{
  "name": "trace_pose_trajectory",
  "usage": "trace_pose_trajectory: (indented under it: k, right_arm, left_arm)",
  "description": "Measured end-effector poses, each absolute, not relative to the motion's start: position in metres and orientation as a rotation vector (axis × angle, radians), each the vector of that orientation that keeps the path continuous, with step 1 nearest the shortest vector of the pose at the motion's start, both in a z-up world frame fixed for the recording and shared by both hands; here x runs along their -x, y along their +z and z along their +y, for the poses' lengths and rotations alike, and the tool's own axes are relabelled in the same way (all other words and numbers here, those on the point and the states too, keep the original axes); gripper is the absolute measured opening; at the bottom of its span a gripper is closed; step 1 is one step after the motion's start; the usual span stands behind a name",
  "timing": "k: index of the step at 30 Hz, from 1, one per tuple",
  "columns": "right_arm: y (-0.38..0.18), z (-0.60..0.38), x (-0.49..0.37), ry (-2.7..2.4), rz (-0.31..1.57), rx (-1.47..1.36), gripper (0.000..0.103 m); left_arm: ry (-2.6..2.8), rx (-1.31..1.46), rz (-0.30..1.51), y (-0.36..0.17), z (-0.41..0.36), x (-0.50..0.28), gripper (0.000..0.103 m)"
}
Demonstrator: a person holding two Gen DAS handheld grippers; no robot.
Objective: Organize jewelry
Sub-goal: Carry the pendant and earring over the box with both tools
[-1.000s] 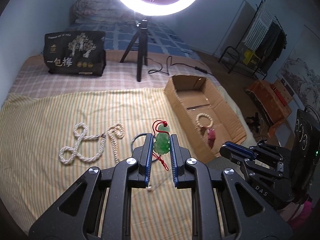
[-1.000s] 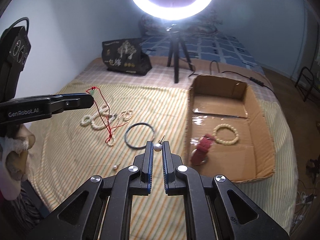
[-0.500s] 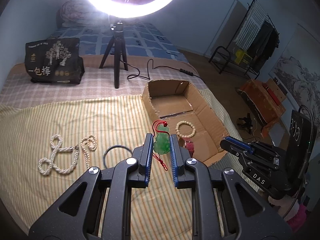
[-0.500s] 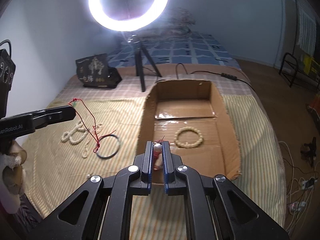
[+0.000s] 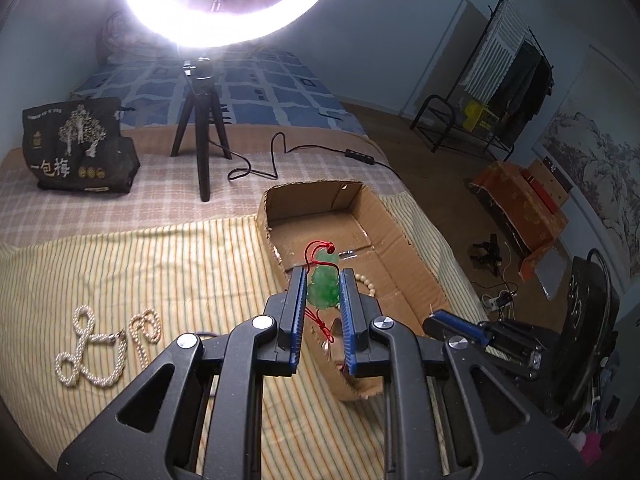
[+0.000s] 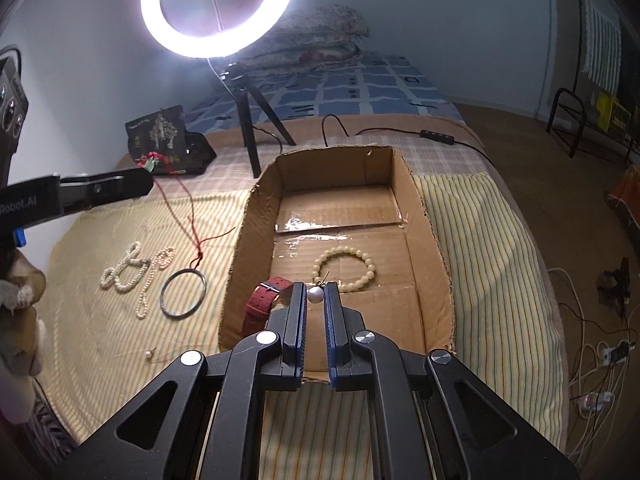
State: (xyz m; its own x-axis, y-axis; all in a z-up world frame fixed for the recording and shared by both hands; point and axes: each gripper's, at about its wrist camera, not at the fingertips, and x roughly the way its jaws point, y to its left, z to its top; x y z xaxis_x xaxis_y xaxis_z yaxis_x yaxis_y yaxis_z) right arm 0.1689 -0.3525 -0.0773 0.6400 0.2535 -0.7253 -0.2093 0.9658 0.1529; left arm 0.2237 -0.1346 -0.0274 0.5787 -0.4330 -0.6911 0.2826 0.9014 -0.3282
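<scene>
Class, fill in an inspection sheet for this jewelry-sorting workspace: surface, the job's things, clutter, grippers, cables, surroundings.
Surface: striped cloth over a bed.
Job's things: cardboard box holds a bead bracelet and a red watch strap; pearl necklace, dark bangle and a loose pearl earring lie on the cloth.
Clutter: black printed bag.
Grippers: left gripper shut on green pendant, red cord hanging; right gripper shut on pearl stud, over the box.
Cables: lamp cable with inline switch; wires on the floor.
Surroundings: ring light on tripod, clothes rack.
</scene>
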Motion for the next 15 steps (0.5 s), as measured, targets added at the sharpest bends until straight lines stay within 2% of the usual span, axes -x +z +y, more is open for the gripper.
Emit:
trace_pose_trajectory:
  k: [15]
  right_arm:
    - [-0.092,-0.359,-0.181,0.261,0.869,-0.064,0.007]
  left_arm:
    - [-0.440,0.163,0.888,-0.047,-0.172,-0.254,0.015]
